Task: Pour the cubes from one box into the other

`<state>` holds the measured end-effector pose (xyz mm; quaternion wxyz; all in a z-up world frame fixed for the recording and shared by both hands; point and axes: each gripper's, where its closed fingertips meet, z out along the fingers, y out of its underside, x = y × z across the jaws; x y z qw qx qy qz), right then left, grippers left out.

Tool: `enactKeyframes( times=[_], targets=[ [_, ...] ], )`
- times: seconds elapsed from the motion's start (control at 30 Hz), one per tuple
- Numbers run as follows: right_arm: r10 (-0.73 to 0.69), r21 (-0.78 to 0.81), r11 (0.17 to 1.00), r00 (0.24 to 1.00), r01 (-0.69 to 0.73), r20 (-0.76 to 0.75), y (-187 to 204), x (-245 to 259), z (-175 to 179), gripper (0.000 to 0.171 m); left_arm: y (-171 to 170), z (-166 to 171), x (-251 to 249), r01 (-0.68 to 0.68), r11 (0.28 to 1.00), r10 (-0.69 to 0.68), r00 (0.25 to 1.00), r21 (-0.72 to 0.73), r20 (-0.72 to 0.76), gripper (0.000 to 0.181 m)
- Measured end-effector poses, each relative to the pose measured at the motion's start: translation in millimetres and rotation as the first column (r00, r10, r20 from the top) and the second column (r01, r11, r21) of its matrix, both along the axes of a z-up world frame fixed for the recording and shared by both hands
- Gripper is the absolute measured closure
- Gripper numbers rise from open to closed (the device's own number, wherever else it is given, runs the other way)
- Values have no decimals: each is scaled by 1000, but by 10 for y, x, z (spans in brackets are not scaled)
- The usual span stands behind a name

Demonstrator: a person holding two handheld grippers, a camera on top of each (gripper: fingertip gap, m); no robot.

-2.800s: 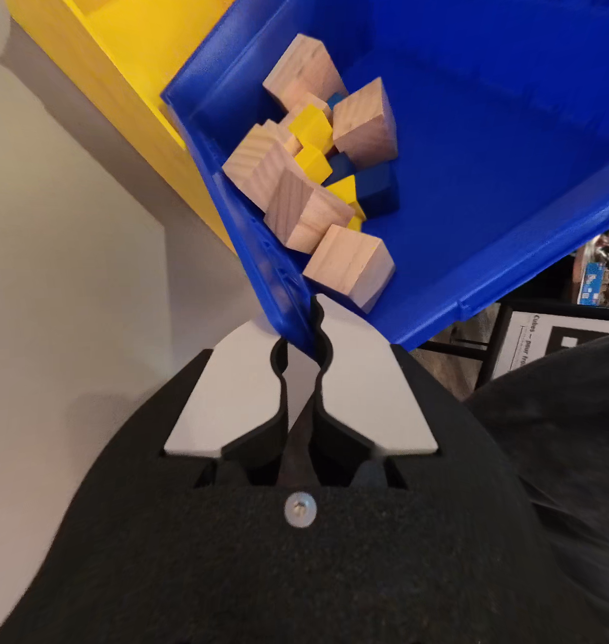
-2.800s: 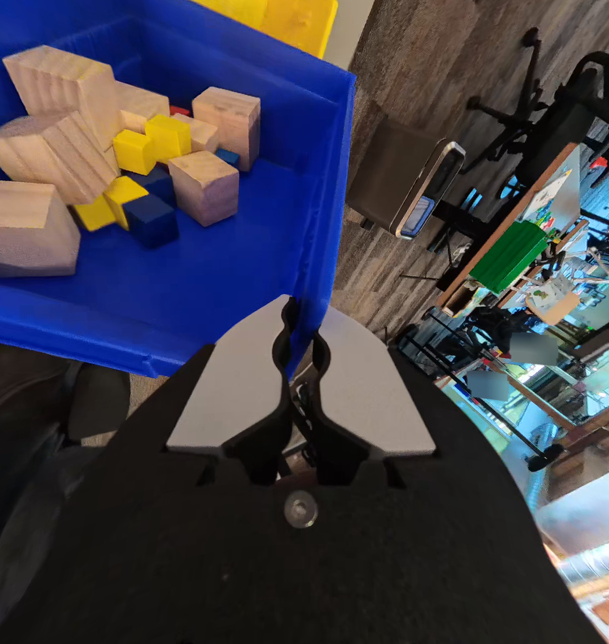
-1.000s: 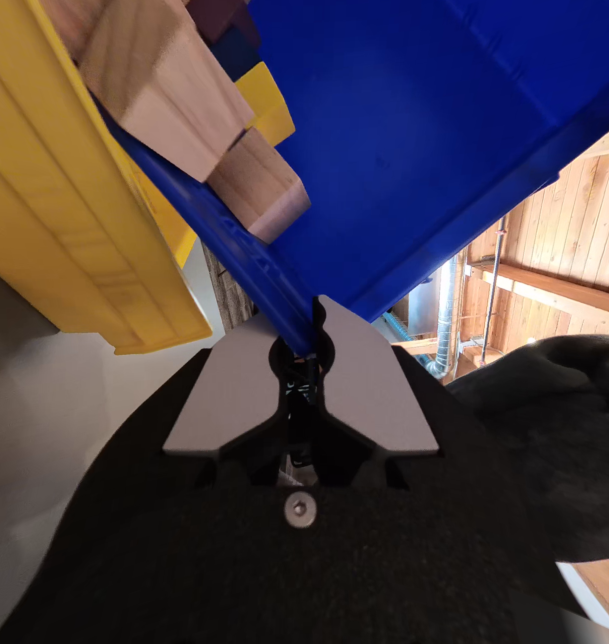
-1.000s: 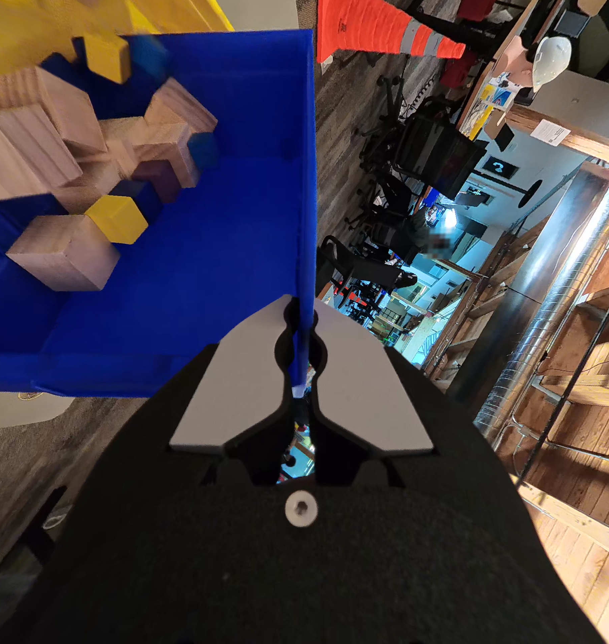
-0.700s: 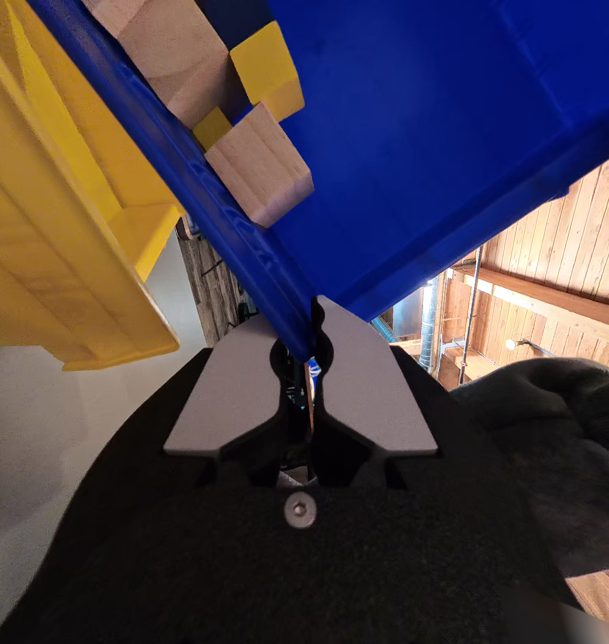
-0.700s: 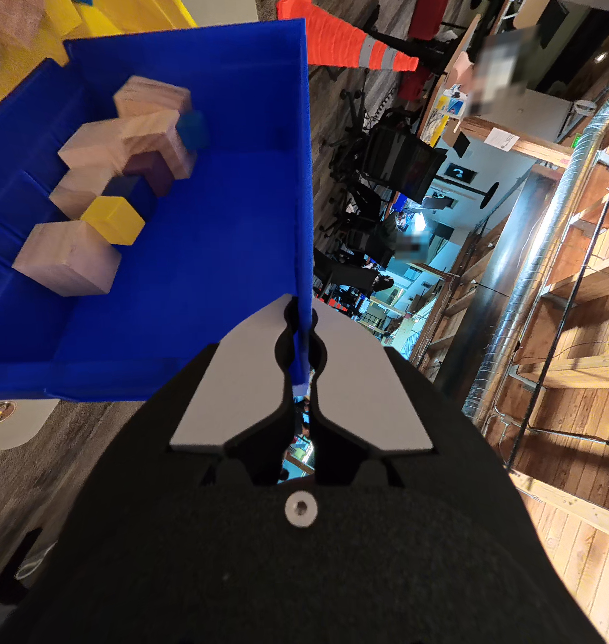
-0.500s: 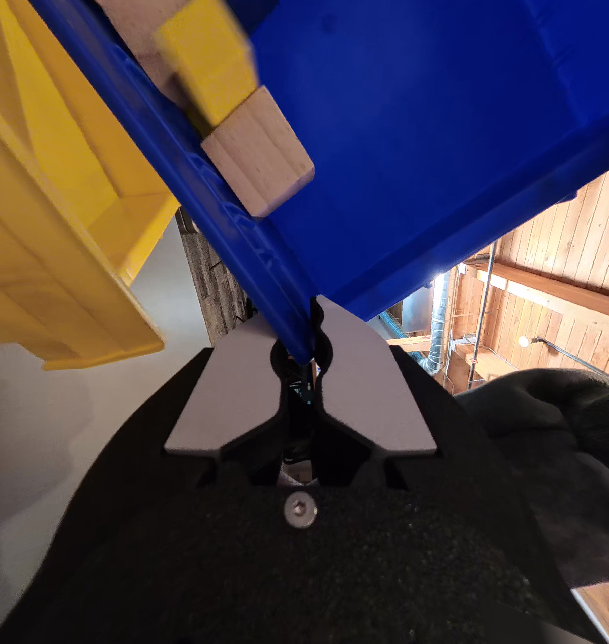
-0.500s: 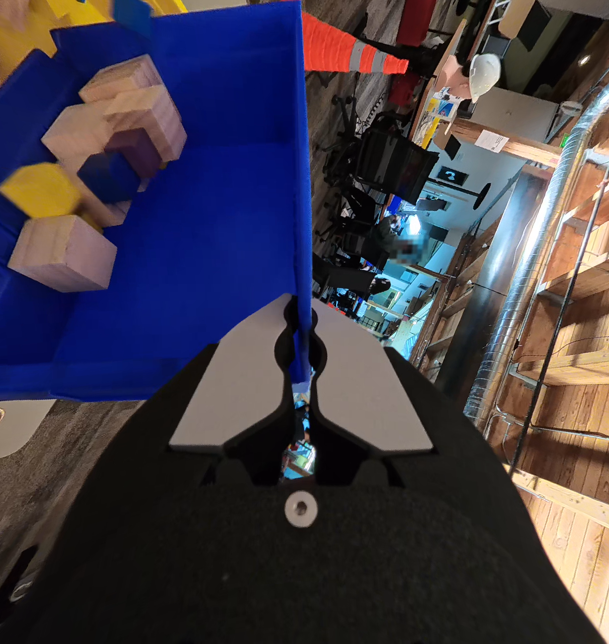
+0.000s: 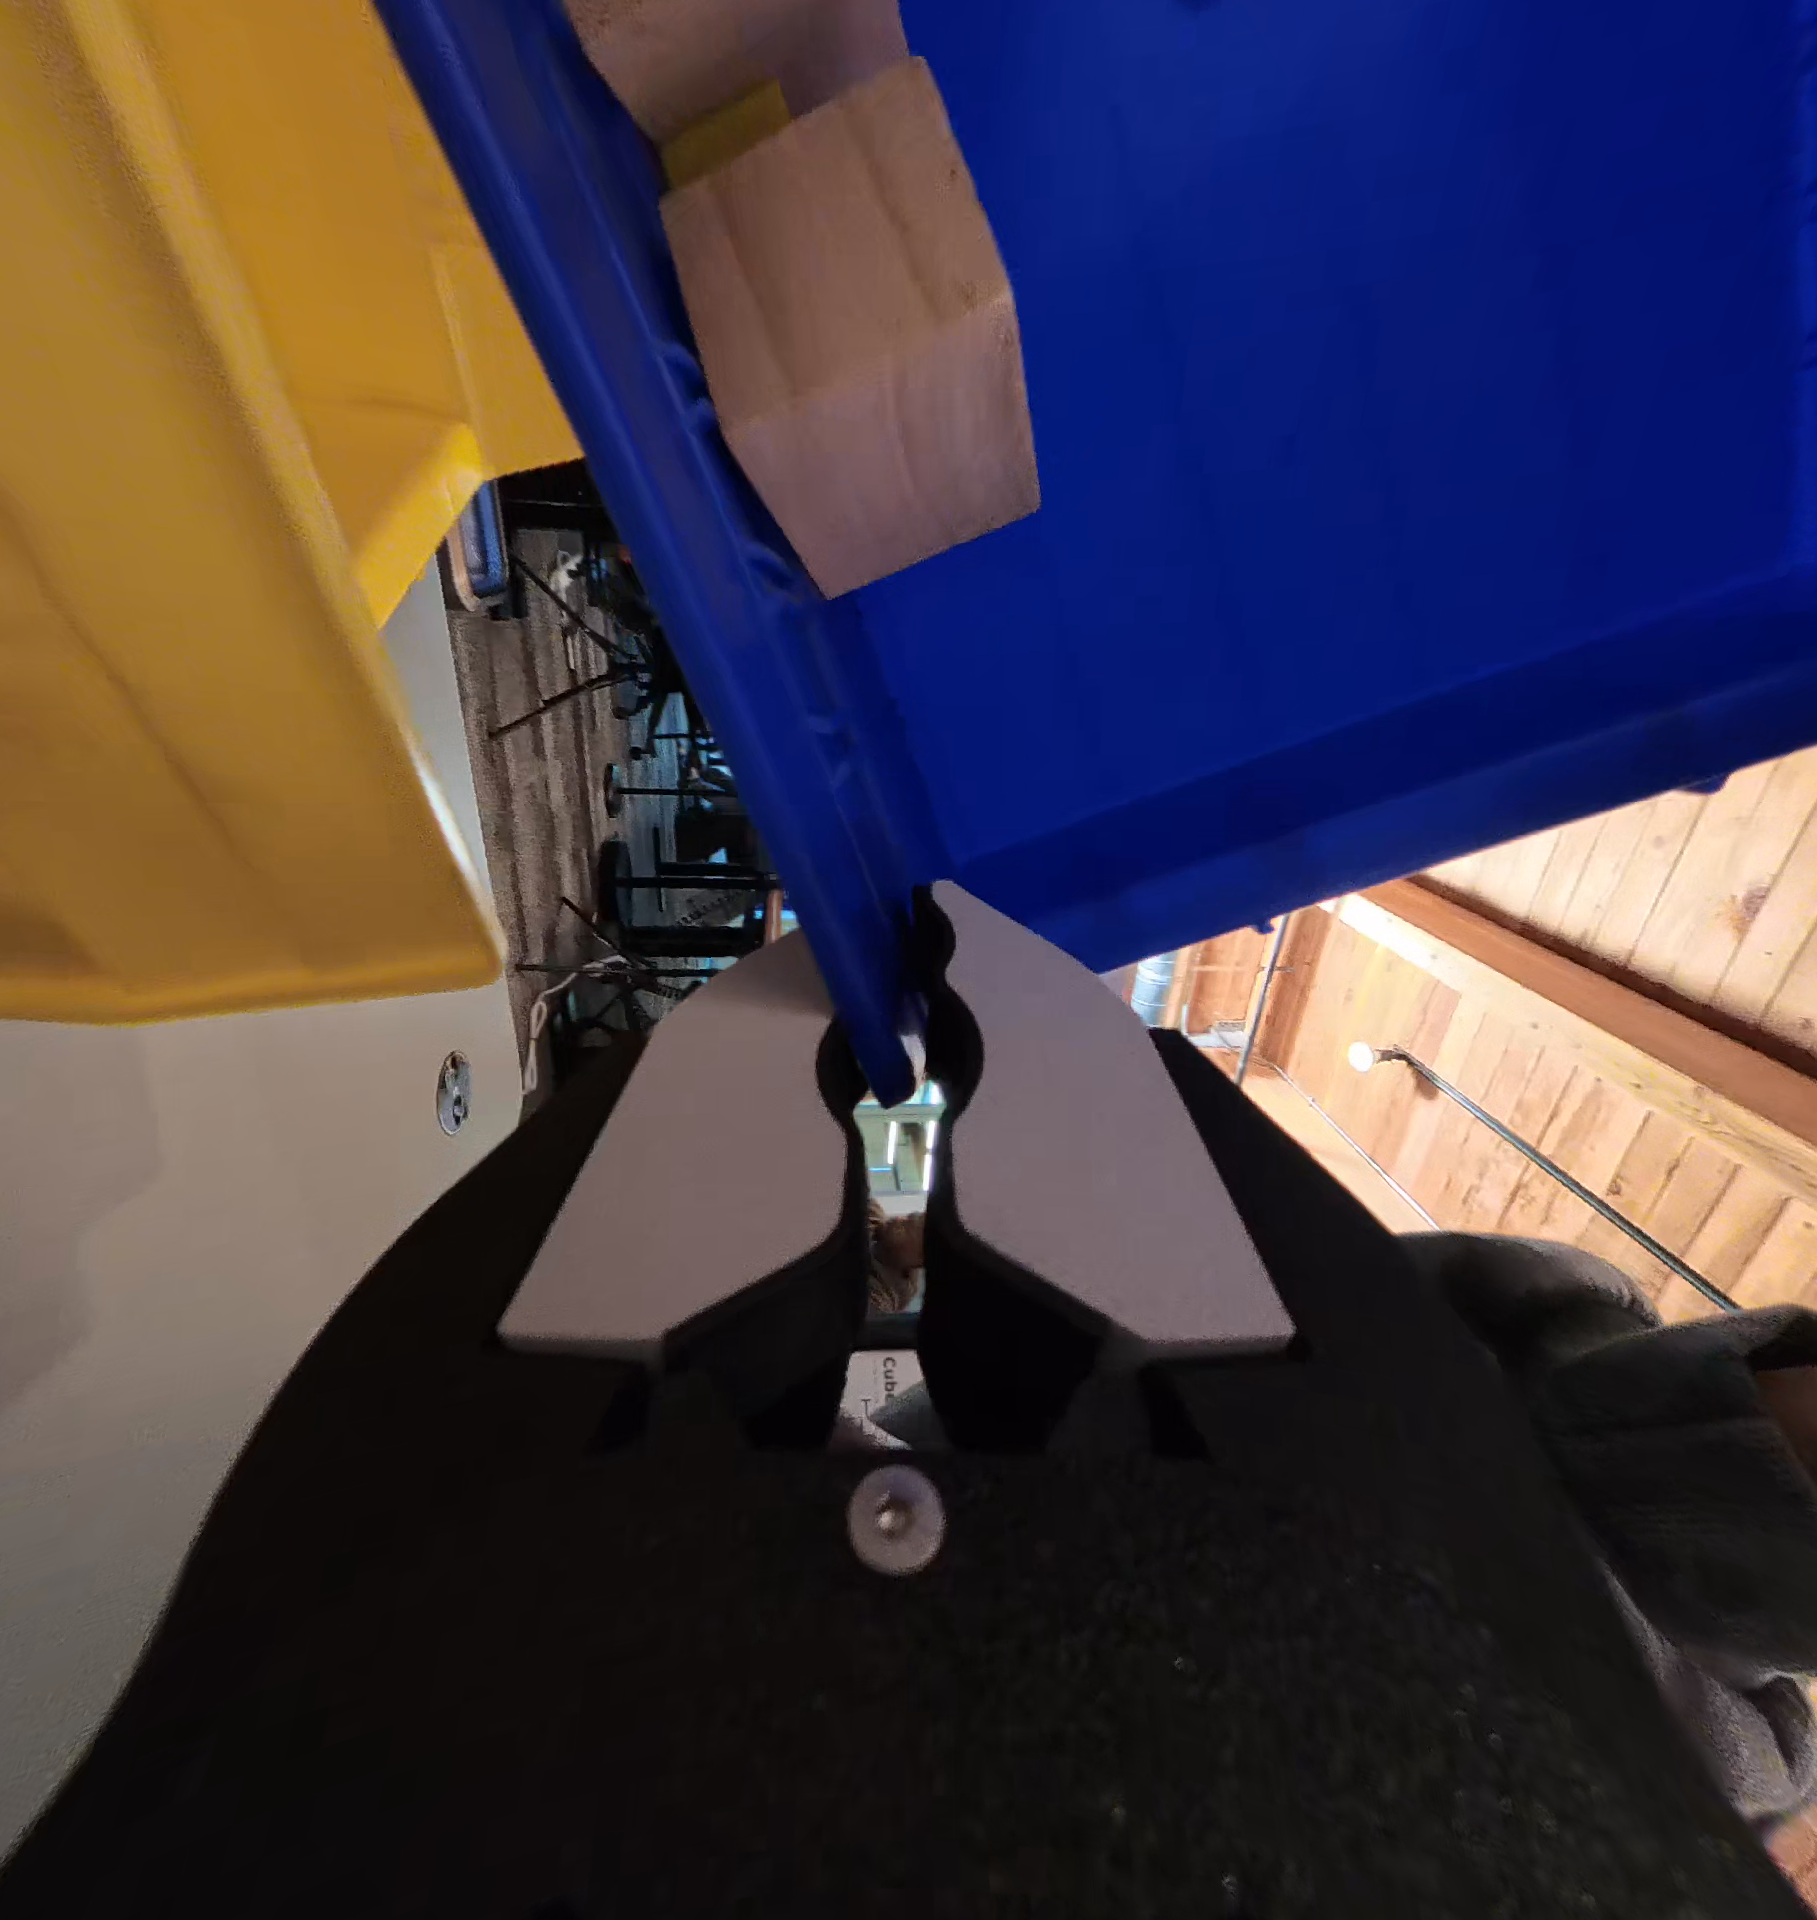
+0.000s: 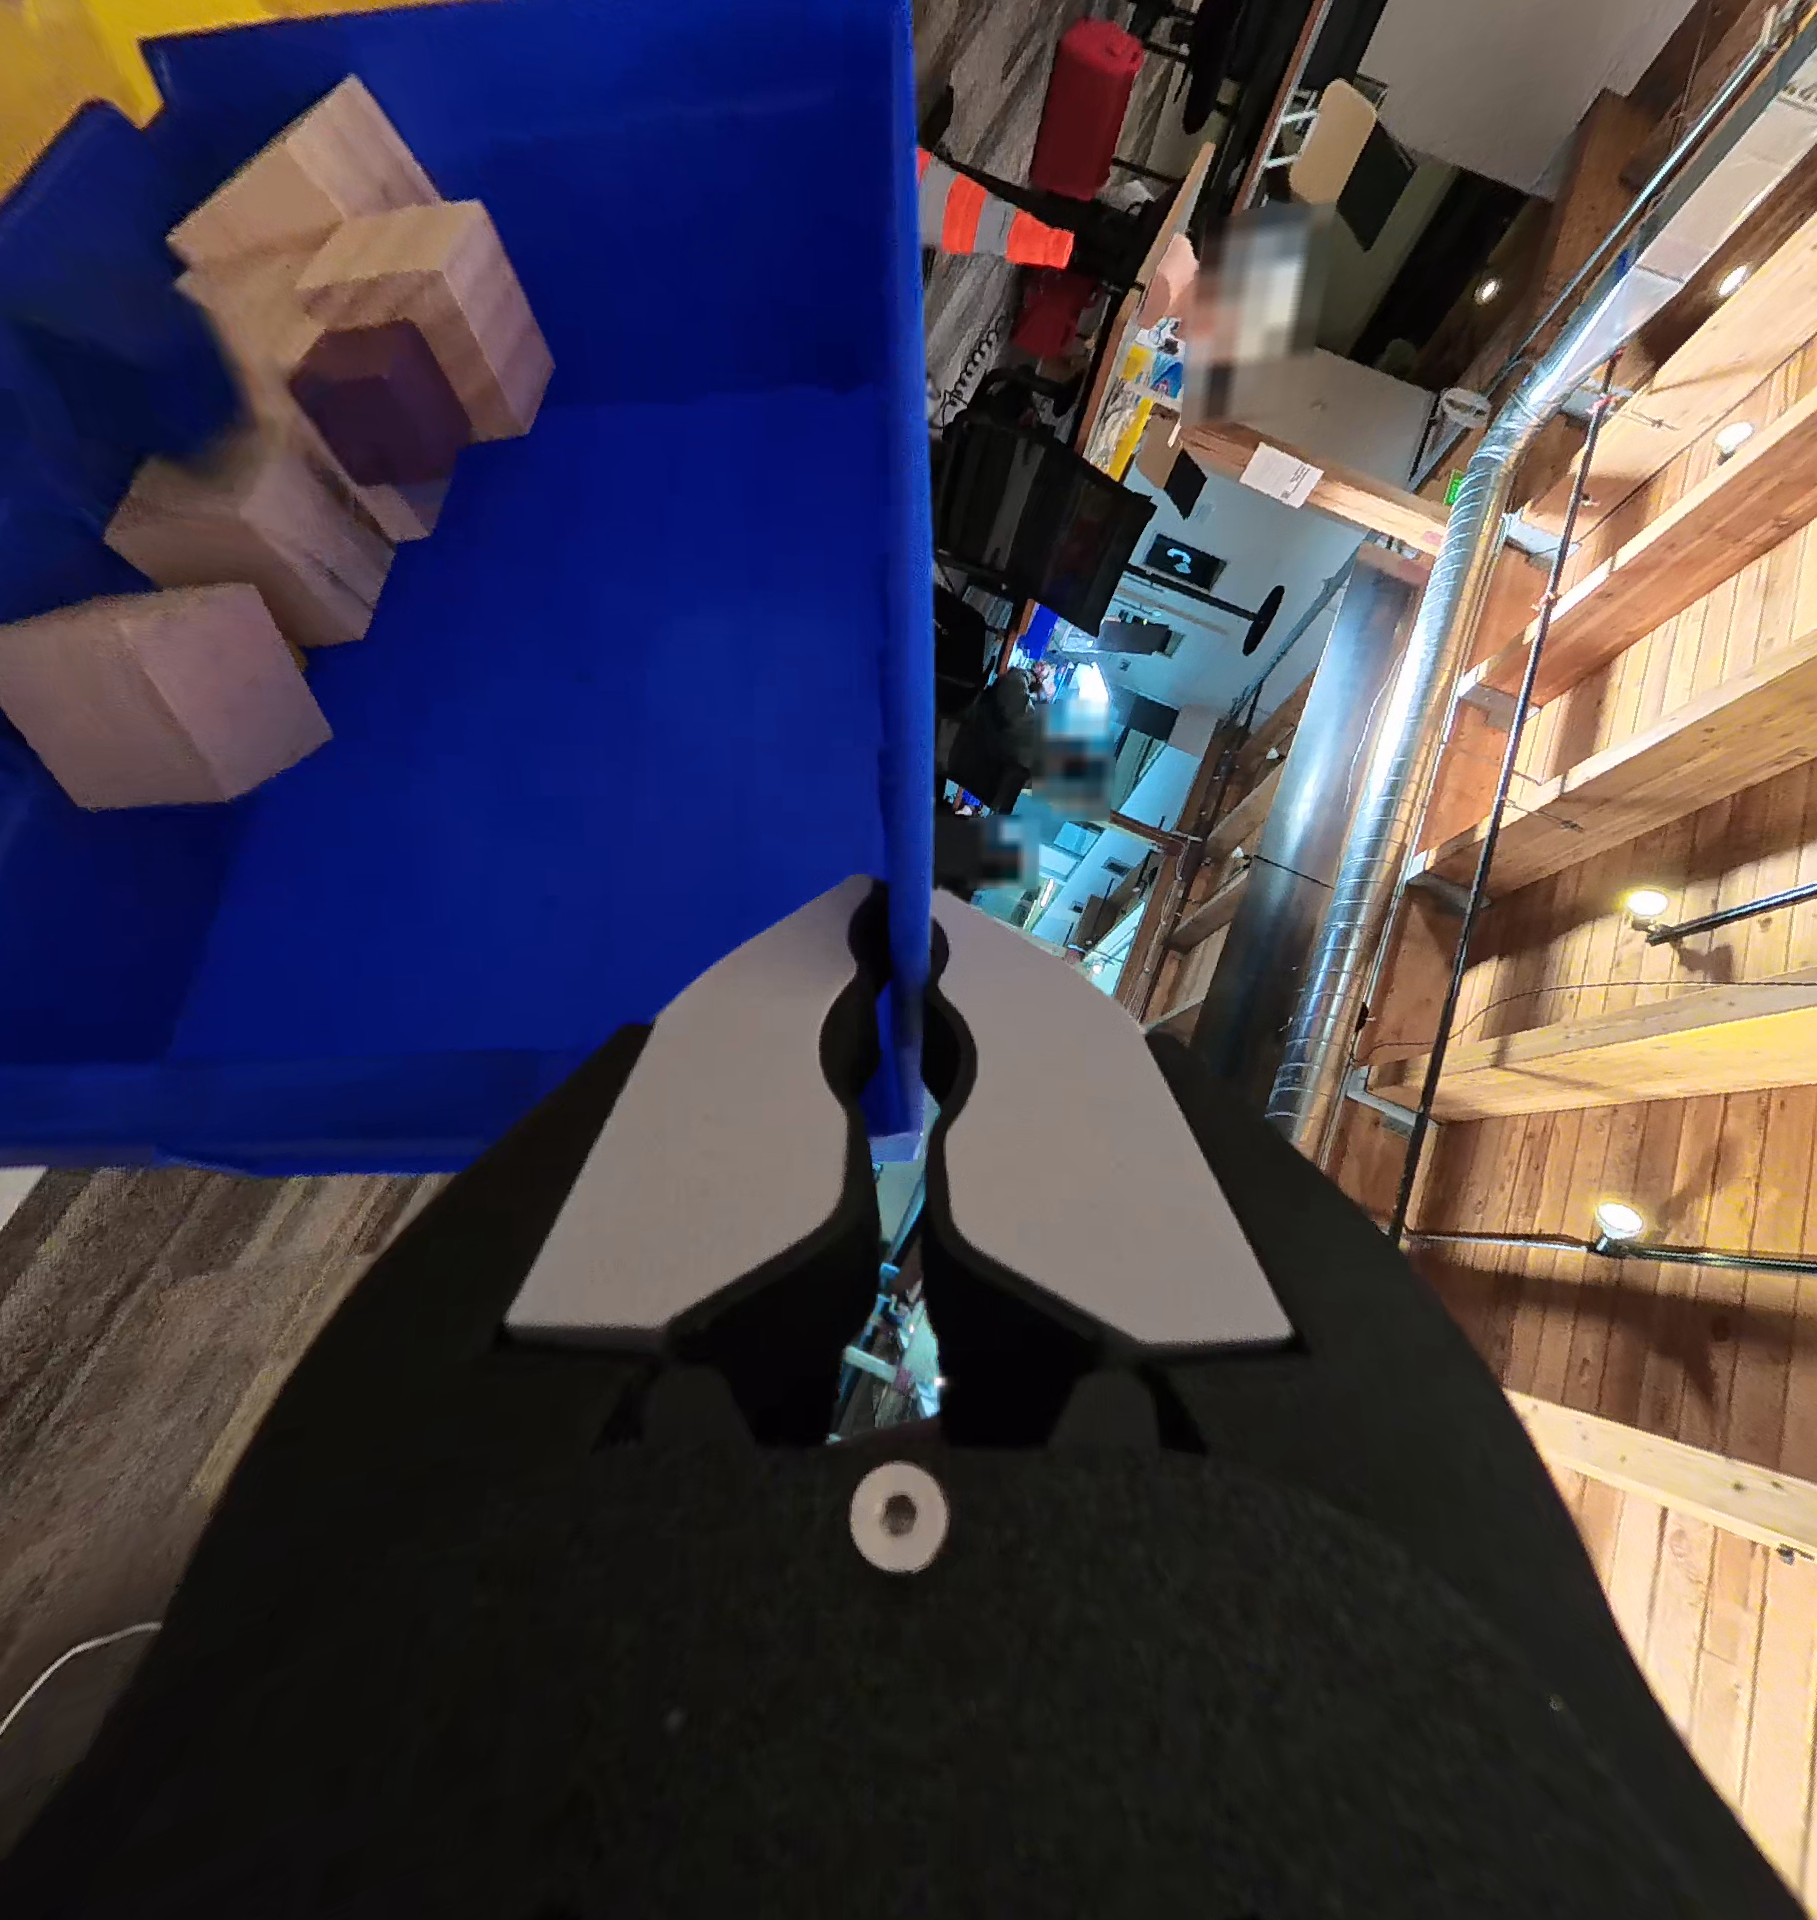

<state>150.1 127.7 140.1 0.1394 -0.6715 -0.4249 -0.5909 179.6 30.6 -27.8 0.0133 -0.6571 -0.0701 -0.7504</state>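
My left gripper [image 9: 909, 997] is shut on the left wall of the blue box [image 9: 1403, 468]. My right gripper [image 10: 904, 997] is shut on the box's right wall [image 10: 904, 623]. The box is held in the air and tipped steeply toward the yellow box [image 9: 156, 520], whose rim lies under its far edge. A wooden cube [image 9: 862, 343] leans on the blue box's wall, with a yellow cube [image 9: 722, 135] behind it. In the right wrist view several wooden cubes [image 10: 156, 696], a purple cube [image 10: 374, 405] and a blurred blue cube [image 10: 125, 353] sit at the far end. The yellow box [image 10: 10, 62] shows beyond.
The yellow box stands on a white table [image 9: 104, 1247]. Below and behind are a wood-look floor [image 10: 104, 1351], office chairs [image 10: 1039, 520], an orange cone [image 10: 997, 229], a silver duct [image 10: 1382, 779] and wooden wall beams [image 10: 1662, 727]. A dark sleeve [image 9: 1662, 1455] is at the right.
The blue box has tipped further over the yellow box. Cubes have slid toward its far edge and several have left it. Both grippers stay shut on its walls.
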Motion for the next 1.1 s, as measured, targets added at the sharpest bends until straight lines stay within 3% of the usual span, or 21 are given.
enactKeyframes(
  times=[0.4,0.73,1.1],
  targets=[
    [-55,-14,998,996,56,66,-36,-145,36,168,-109,112,-36,125,992,-121,981,-20,153,178],
    [-102,13,995,995,102,-7,-228,221,157,169,-172,128,105,156,987,-159,985,43,70,178],
    [-149,35,989,978,146,143,-336,135,349,169,-316,372,247,215,976,-220,960,47,176,178]
  ],
)
